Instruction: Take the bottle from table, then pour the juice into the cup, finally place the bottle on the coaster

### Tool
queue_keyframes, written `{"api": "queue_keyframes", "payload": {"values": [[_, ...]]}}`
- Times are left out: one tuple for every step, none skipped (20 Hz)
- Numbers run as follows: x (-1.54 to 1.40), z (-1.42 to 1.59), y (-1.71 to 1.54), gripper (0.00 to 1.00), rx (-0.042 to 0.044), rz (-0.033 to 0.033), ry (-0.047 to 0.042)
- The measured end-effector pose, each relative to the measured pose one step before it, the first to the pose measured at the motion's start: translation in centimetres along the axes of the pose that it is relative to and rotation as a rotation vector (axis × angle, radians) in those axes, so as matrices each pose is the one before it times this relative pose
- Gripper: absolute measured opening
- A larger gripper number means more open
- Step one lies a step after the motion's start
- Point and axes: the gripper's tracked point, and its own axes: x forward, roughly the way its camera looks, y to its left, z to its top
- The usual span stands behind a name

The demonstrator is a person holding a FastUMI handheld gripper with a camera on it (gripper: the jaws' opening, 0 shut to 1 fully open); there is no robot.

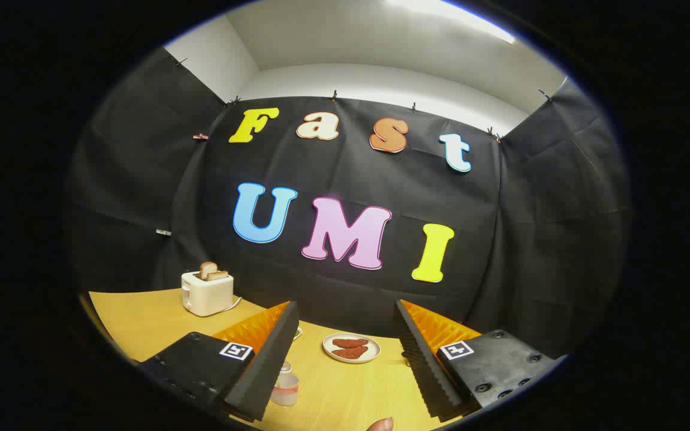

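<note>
- A fingertip (381, 424) of the person's hand shows nearest, at the table's near edge between the two fingers of the gripper (345, 311).
- The jaws stand wide apart and hold nothing; the gripper hangs above the yellow table (357, 389).
- The bottle (286, 386), small and clear with a pinkish juice low in it, stands upright on the table just inside the left finger, partly hidden by it.
- The step in hand looks like the first one, taking the bottle. To do it well, I judge the gripper should come down and shift left until the bottle sits midway between the fingers, then close on its body below the neck, keeping it upright.
- The danger is the left finger knocking the bottle over on the way down.
- Beyond the fingers lies a white plate (328, 352) with two brownish pieces on it.
- Farther left, a white toaster (206, 293) holds toast.
- I cannot pick out the cup or the coaster.
</note>
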Motion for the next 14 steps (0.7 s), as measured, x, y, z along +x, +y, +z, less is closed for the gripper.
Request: {"api": "queue_keyframes", "payload": {"values": [[0.012, -0.203, 0.139, 0.97, -0.00311, 0.00241, 0.00031], [-0.004, -0.129, 0.125, 0.97, -0.00221, 0.00097, 0.0022], [0.014, -0.176, 0.236, 0.97, -0.00174, 0.00366, -0.00131], [0.023, -0.08, 0.17, 0.97, -0.00124, 0.00274, 0.00055], [0.078, -0.106, 0.165, 0.97, -0.00085, 0.00209, -0.00194], [0.005, -0.118, 0.121, 0.97, -0.00085, -0.00131, -0.00053], [0.233, -0.077, 0.075, 0.97, 0.00281, 0.00002, -0.00367], [0.067, -0.151, 0.157, 0.97, 0.00528, 0.00106, -0.00045], [-0.015, -0.354, 0.169, 0.97, 0.00697, 0.00133, 0.00173], [-0.005, -0.186, 0.325, 0.97, 0.00763, 0.00749, -0.00032], [-0.012, -0.224, 0.618, 0.97, 0.00797, 0.01426, 0.00129], [0.023, -0.16, 0.347, 0.97, 0.0042, 0.00622, 0.00101], [0.053, -0.28, 0.025, 0.97, 0.00338, 0.00143, 0.00104], [0.038, -0.169, 0.226, 0.96, 0.00365, 0.00225, 0.0014]]}}
